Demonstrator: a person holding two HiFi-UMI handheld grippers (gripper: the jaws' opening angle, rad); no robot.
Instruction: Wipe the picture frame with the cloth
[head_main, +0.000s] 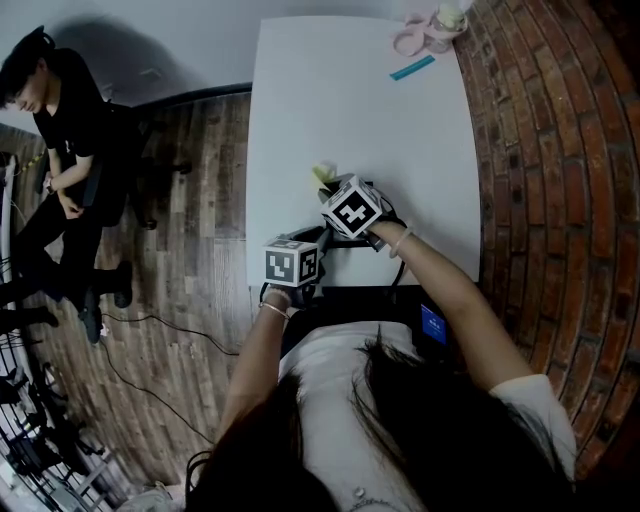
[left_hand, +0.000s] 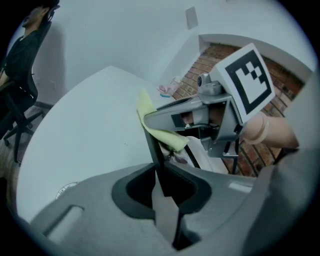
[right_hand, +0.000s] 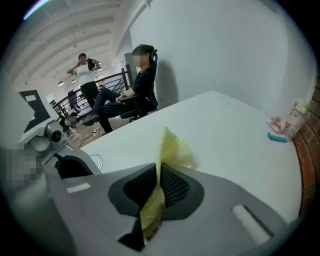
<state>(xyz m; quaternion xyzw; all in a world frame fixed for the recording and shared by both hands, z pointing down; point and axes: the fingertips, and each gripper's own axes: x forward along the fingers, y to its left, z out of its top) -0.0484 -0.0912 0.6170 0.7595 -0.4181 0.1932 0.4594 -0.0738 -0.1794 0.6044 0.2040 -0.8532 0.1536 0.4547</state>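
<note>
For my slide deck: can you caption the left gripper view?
Left hand-held gripper clamps the dark picture frame while the right hand-held gripper holds a yellow cloth at its top edge.

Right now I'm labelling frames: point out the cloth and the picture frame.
cloth (right_hand: 175, 150), right gripper view, its bunched yellow tip.
picture frame (left_hand: 152, 150), left gripper view, its dark upright edge.

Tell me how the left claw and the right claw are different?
The left claw is shut on the thin, dark picture frame; the right claw is shut on the soft yellow cloth. The left claw sits by the near edge of the table; the right claw is farther over it. Both are shut on something.
</note>
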